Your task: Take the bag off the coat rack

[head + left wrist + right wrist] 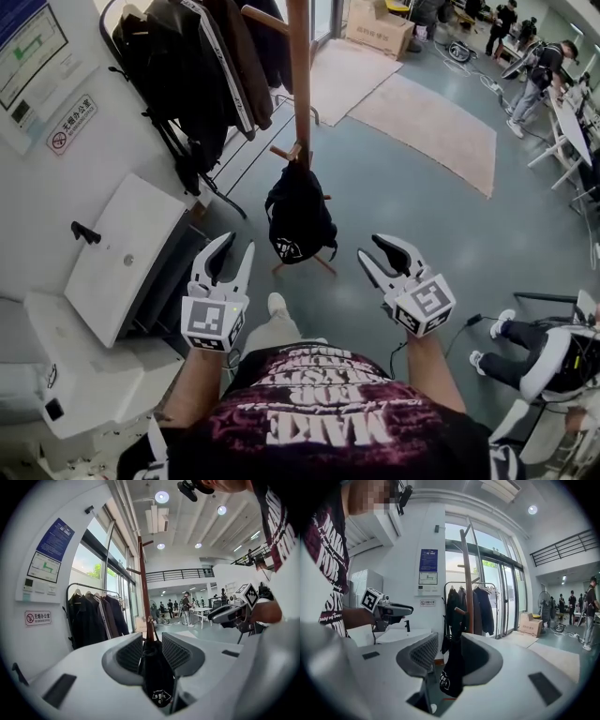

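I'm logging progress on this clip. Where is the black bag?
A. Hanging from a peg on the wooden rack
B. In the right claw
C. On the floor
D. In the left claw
A: the bag hangs by its straps from a low peg of the rack, while the left claw and right claw are open and short of it.

- Floor [394, 216]: smooth grey-green surface. Two beige mats [427, 127] lie near the entrance.
- Wall [37, 197]: white. It carries a blue notice board [55, 540] and a small no-smoking sign [37, 618].
- Glazing [499, 588]: tall windows and glass doors, admitting daylight.
- Ceiling: round recessed lights [161, 497], switched on.
- Row of dark jackets [91, 616]: hangs beside the glazing.
- White cabinet [131, 248]: stands against the wall.
- Cardboard box [532, 623]: on the floor by the doors.
- Far end: upper-level railing [178, 575], with white tables [202, 611] below and people standing nearby.
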A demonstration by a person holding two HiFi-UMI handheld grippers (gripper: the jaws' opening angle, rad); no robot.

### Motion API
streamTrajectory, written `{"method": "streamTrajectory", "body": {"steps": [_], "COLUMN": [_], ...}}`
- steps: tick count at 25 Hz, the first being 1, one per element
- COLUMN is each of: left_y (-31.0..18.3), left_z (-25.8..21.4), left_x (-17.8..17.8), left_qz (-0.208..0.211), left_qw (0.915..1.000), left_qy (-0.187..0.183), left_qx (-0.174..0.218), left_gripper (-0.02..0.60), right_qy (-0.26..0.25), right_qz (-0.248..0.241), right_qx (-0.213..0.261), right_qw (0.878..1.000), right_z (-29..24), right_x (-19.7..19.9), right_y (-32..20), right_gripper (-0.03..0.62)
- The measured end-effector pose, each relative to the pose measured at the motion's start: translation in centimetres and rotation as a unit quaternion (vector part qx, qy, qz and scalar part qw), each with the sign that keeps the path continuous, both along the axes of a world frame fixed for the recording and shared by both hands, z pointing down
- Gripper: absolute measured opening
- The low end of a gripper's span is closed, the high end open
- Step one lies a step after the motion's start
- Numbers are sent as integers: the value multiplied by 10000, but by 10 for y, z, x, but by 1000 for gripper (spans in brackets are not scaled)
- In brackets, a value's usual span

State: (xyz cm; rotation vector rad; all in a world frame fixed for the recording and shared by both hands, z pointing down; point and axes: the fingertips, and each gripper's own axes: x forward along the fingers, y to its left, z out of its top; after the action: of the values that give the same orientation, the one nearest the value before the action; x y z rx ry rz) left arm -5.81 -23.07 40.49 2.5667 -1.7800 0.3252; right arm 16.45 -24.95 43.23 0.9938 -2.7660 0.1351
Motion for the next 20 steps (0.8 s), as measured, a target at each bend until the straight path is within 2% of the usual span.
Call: {"method": "streamTrajectory", "body": {"steps": [4,13,20], "left_y": [-19,-84,-132], "left_z": [12,10,29], "left_x": [-7,-19,-14], "left_qz": [123,514,946], "left_qw": [9999,9986,9952], "left_qy": [29,91,110], "left_qx": [-106,-49,-230], "left_gripper": [127,127,127], "right_qy": [19,39,103], "right_qz": [97,338,423], "right_qx": [-54,-107,-205], "right_qw": [9999,9994,9988], "right_z": [7,10,22], "right_x": [-10,-30,-53], "right_y": [-13,-60,-104], "right_gripper": [166,167,167]}}
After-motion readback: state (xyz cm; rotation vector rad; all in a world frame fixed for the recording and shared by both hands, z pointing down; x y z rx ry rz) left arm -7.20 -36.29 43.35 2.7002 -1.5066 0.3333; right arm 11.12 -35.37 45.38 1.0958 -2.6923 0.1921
